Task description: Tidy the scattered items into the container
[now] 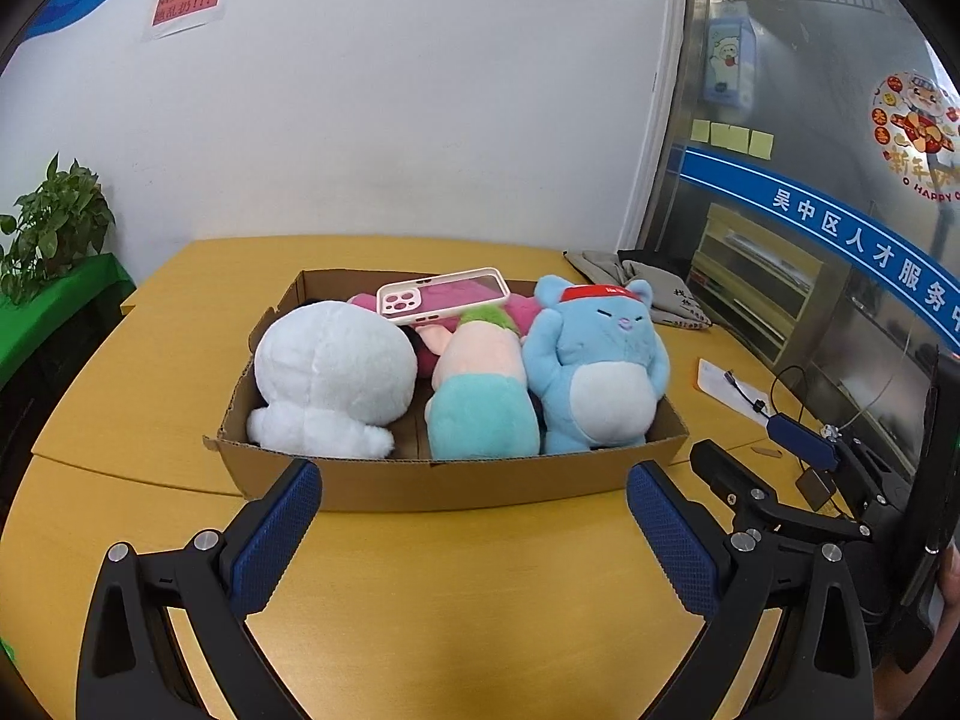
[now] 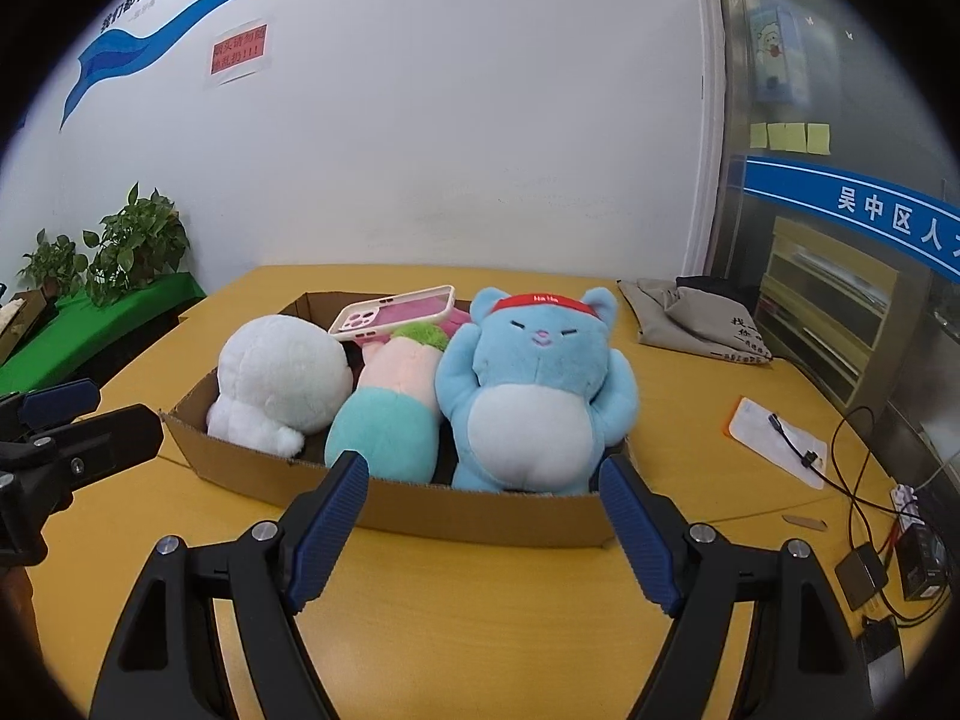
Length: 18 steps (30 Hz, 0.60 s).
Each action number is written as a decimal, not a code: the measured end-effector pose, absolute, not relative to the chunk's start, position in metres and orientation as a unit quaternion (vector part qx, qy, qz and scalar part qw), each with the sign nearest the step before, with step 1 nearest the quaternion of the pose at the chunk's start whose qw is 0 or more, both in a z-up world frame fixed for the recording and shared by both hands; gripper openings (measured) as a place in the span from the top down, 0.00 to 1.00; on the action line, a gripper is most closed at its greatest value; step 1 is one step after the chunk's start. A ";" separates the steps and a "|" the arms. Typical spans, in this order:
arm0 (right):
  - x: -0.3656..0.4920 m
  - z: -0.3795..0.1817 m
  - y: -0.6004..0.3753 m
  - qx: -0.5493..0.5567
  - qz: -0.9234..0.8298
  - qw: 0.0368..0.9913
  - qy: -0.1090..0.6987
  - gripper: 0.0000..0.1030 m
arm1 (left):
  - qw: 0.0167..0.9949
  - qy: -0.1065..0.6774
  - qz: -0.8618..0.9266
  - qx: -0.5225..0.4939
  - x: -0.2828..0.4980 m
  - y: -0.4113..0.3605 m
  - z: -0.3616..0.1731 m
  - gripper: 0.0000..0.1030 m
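A shallow cardboard box sits on the yellow table. In it lie a white plush, a pink and teal plush, a blue cat plush with a red headband, and a pink phone case on top at the back. My left gripper is open and empty, just in front of the box. My right gripper is open and empty at the box's front wall, near the blue cat.
A grey cloth bag lies at the table's back right. A paper with a cable, adapters and a power strip lie at the right. Potted plants stand at the left. The right gripper shows in the left wrist view.
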State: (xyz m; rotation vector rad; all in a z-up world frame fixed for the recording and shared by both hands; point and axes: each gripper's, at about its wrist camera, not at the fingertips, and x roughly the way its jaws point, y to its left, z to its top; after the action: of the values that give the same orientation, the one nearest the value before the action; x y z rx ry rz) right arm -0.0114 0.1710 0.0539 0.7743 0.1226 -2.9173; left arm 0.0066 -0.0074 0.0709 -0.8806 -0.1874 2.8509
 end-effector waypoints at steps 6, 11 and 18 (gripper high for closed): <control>0.006 0.050 0.175 0.255 -0.964 0.057 0.044 0.23 | 0.076 -0.058 0.953 -0.287 0.022 0.002 0.070 0.00; 0.012 0.049 0.176 0.259 -0.963 0.062 0.044 0.23 | 0.071 -0.054 0.955 -0.283 0.031 0.006 0.068 0.00; 0.015 0.046 0.170 0.258 -0.963 0.069 0.045 0.23 | 0.060 -0.054 0.954 -0.289 0.036 0.005 0.058 0.00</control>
State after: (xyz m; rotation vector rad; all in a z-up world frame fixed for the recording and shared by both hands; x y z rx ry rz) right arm 0.0153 0.1704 0.0464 0.7771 0.1362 -2.8978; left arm 0.0361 0.0046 0.0579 -0.8760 -0.1645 2.8864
